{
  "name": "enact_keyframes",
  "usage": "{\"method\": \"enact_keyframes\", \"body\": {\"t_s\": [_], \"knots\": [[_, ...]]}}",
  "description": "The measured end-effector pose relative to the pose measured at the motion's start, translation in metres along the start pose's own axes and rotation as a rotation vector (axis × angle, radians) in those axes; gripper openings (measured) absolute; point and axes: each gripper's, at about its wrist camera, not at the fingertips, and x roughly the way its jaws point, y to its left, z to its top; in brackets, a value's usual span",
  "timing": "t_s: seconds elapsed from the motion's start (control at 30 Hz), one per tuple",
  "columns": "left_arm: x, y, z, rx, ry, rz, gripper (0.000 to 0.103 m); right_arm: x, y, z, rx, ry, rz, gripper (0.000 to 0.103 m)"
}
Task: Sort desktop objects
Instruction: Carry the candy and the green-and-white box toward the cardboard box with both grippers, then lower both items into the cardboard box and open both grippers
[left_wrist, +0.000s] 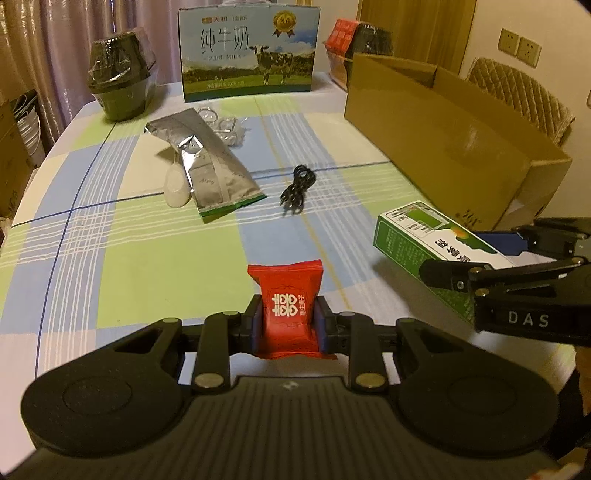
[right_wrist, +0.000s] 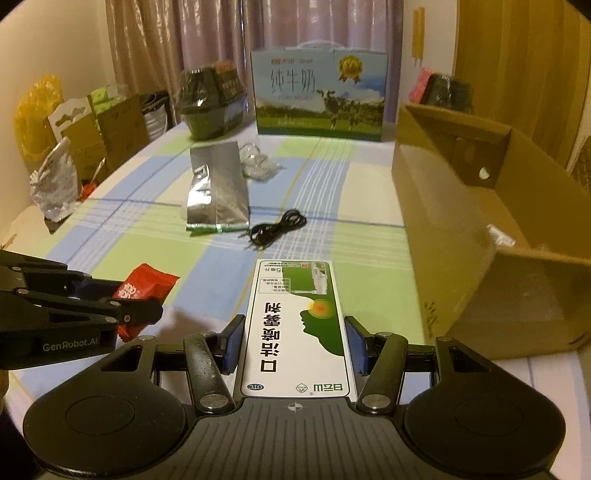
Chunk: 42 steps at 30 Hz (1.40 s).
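While both tools tilt down over the checked desk (left_wrist: 140, 266), the left tool (left_wrist: 289, 321) pinches a red candy wrapper (left_wrist: 286, 295), glossy and crinkly, standing upright between the pads with its long axis running away from the camera. The right tool (right_wrist: 293, 341) clamps a green-and-white medicine box (right_wrist: 295, 332), smooth cardboard, flat and rectangular, long axis pointing straight ahead along the fingers, lifted off the cloth. Farther out lie a silver foil pouch (right_wrist: 218, 192) and a coiled black cable (right_wrist: 277, 229), with an open brown cardboard box (right_wrist: 461, 229) on the right.
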Motion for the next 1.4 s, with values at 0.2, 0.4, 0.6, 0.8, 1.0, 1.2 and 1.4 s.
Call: {"method": "enact_keyframes", "body": {"t_s": [0.2,0.4,0.6,0.8,1.0,1.2,1.4], "knots": [[-0.019,-0.015,0.009,-0.003,-0.02,-0.008,0.023,-0.027,-0.005,0.01,0.019,-0.058,0.006,0.053],[-0.035,-0.029,0.019,-0.012,-0.038,-0.017,0.023,-0.051,-0.012,0.019,0.026,-0.114,0.007,0.053],[-0.047,-0.045,0.029,0.011,-0.056,-0.021,0.023,-0.071,-0.025,0.025,0.042,-0.163,-0.006,0.053],[-0.055,-0.06,0.038,0.035,-0.072,-0.031,0.023,-0.084,-0.042,0.031,0.063,-0.194,-0.027,0.053],[-0.057,-0.075,0.049,0.054,-0.083,-0.05,0.023,-0.093,-0.06,0.039,0.093,-0.22,-0.042,0.053],[-0.055,-0.093,0.065,0.073,-0.093,-0.086,0.023,-0.1,-0.087,0.046,0.121,-0.25,-0.075,0.053],[-0.047,-0.117,0.09,0.1,-0.107,-0.133,0.023,-0.104,-0.127,0.057,0.147,-0.273,-0.133,0.053]]}}
